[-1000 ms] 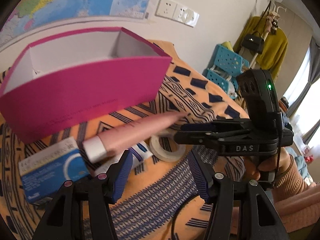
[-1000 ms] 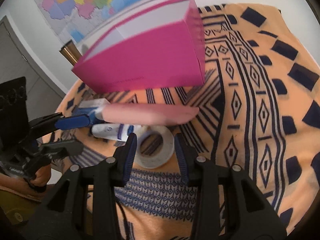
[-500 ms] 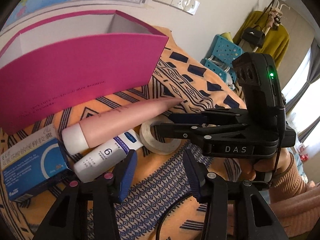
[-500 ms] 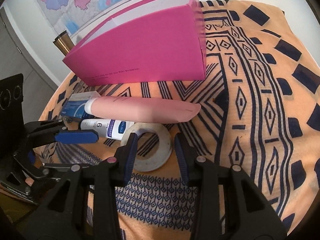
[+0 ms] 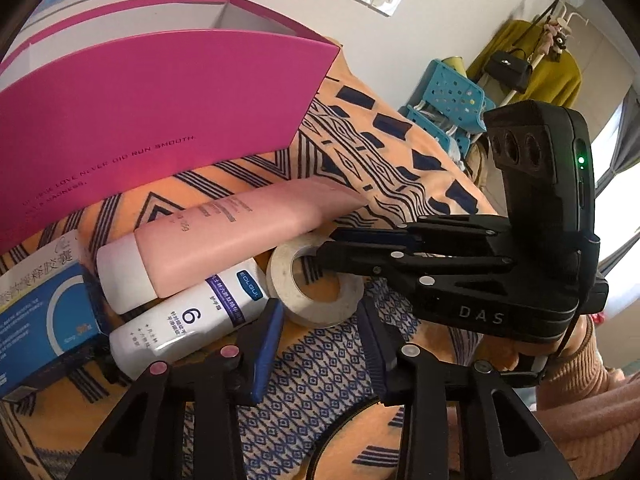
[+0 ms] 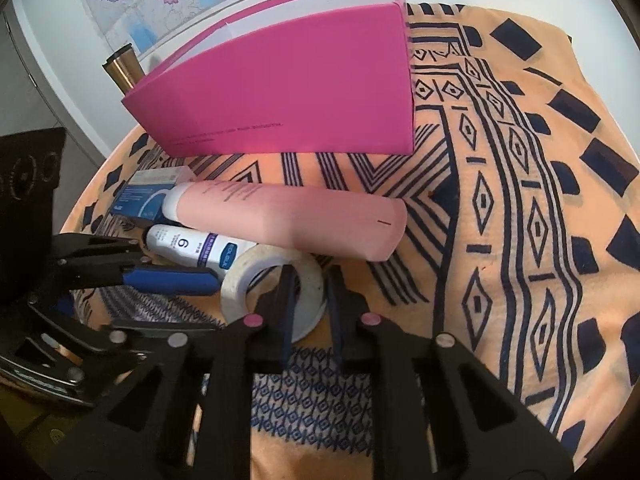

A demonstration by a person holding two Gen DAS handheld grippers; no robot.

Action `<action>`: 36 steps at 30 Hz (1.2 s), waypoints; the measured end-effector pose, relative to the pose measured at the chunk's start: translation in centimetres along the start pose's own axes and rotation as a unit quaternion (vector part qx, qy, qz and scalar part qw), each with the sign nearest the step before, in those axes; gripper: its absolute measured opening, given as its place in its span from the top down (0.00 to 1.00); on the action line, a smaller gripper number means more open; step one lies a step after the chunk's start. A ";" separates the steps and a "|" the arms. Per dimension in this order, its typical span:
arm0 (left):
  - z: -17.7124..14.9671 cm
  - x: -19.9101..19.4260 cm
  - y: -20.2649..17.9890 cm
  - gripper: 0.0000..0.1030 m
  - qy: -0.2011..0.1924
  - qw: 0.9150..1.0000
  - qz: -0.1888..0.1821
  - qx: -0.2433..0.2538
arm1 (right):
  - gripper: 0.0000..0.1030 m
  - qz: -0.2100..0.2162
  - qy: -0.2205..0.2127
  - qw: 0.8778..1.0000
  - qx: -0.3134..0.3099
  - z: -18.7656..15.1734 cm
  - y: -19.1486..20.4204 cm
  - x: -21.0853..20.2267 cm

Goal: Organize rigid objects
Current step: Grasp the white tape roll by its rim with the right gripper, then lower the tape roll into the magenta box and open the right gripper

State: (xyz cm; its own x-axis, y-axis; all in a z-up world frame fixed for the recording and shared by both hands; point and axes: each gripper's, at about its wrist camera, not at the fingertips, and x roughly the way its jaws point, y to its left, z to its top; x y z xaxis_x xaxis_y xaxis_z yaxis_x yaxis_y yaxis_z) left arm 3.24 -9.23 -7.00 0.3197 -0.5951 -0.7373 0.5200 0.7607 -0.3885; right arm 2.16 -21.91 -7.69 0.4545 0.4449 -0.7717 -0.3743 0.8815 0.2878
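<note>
A white tape roll (image 6: 272, 280) lies flat on the patterned cloth. My right gripper (image 6: 310, 288) is shut on its wall, one finger inside the hole and one outside; the left wrist view shows this gripper (image 5: 326, 246) coming in from the right onto the tape roll (image 5: 316, 292). My left gripper (image 5: 320, 320) is low over the cloth just short of the roll. Its jaws are closing, with only cloth between them. Its left finger is beside a white bottle (image 5: 184, 320) marked 6. A pink tube (image 5: 224, 236) lies behind the bottle.
A tall open magenta box (image 5: 152, 120) stands behind the items, near the wall. A blue and white carton (image 5: 40, 312) lies left of the tube's white cap. The orange cloth (image 6: 500, 200) stretches away to the right. A person's hand in a pink sleeve (image 5: 580, 392) holds the right gripper.
My right gripper's jaws have closed onto the tape roll's wall. My left gripper's jaws have narrowed, and it has sunk closer to the bottle and the roll.
</note>
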 end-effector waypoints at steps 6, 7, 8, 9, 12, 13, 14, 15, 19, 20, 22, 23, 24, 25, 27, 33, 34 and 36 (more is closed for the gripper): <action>0.1 -0.3 0.1 0.63 -0.002 1.000 -0.005 -0.006 | 0.83 0.001 0.005 1.000 0.001 -0.3 0.2 -0.2; 0.0 -0.5 0.0 0.63 -0.003 1.000 -0.006 -0.007 | 0.83 0.000 0.006 1.000 -0.001 -0.3 0.3 -0.3; 0.0 -0.7 0.0 0.63 -0.006 1.000 -0.007 -0.007 | 0.83 0.000 0.004 1.000 -0.001 -0.3 0.5 -0.4; -0.1 -1.1 0.0 0.63 -0.009 1.000 -0.009 -0.005 | 0.82 0.002 0.002 1.000 -0.002 -0.3 0.6 -0.7; -0.2 -2.0 -0.1 0.63 -0.017 1.000 -0.011 -0.005 | 0.82 0.007 -0.007 1.000 -0.009 -0.4 1.3 -1.7; -0.2 -2.3 -0.2 0.63 -0.020 1.000 -0.009 -0.004 | 0.82 0.007 -0.009 1.000 -0.010 -0.4 1.5 -1.9; -0.1 -2.5 -0.2 0.63 -0.023 1.000 -0.008 -0.003 | 0.83 0.008 -0.012 1.000 -0.012 -0.4 1.7 -2.1; 0.0 -2.8 -0.3 0.63 -0.027 1.000 -0.006 -0.002 | 0.82 0.009 -0.015 1.000 -0.014 -0.4 1.8 -2.4; 1.0 -4.4 -0.7 0.63 -0.053 0.999 0.002 0.008 | 0.83 0.009 -0.037 0.999 -0.027 0.6 2.6 -3.8; 1.3 -4.8 -0.8 0.63 -0.060 0.998 0.002 0.010 | 0.83 0.009 -0.043 0.999 -0.031 1.0 2.7 -4.1; 2.3 -5.6 -1.0 0.63 -0.074 0.997 0.010 0.018 | 0.83 0.008 -0.059 0.998 -0.038 2.0 3.0 -4.7; 2.6 -5.9 -1.1 0.63 -0.081 0.996 0.015 0.022 | 0.83 0.009 -0.065 0.997 -0.041 2.5 3.1 -5.0; 3.1 -6.3 -1.2 0.63 -0.087 0.996 0.017 0.026 | 0.83 0.009 -0.072 0.996 -0.044 3.0 3.2 -5.3; 3.7 -6.7 -1.2 0.63 -0.093 0.995 0.020 0.029 | 0.83 0.008 -0.080 0.996 -0.048 3.6 3.3 -5.6; 4.8 -7.3 -1.3 0.63 -0.106 0.993 0.029 0.036 | 0.83 0.004 -0.095 0.994 -0.059 4.8 3.6 -6.1; 8.6 -8.1 -0.8 0.63 -0.129 0.988 0.066 0.048 | 0.83 0.001 -0.132 0.988 -0.076 9.2 3.4 -7.0; 9.3 -8.2 -0.5 0.63 -0.130 0.988 0.068 0.046 | 0.83 0.001 -0.137 0.988 -0.077 10.0 3.4 -7.0; 10.6 -8.1 0.0 0.63 -0.131 0.988 0.071 0.044 | 0.83 -0.003 -0.142 0.987 -0.080 11.2 3.3 -6.9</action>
State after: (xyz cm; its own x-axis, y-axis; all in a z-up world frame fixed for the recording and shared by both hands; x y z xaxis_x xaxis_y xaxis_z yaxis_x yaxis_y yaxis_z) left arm 9.02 -7.18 4.80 0.5832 -0.5389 -0.6078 0.5175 0.8232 -0.2334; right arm 6.85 -20.29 4.89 0.6572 0.4857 -0.5764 -0.4830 0.8584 0.1725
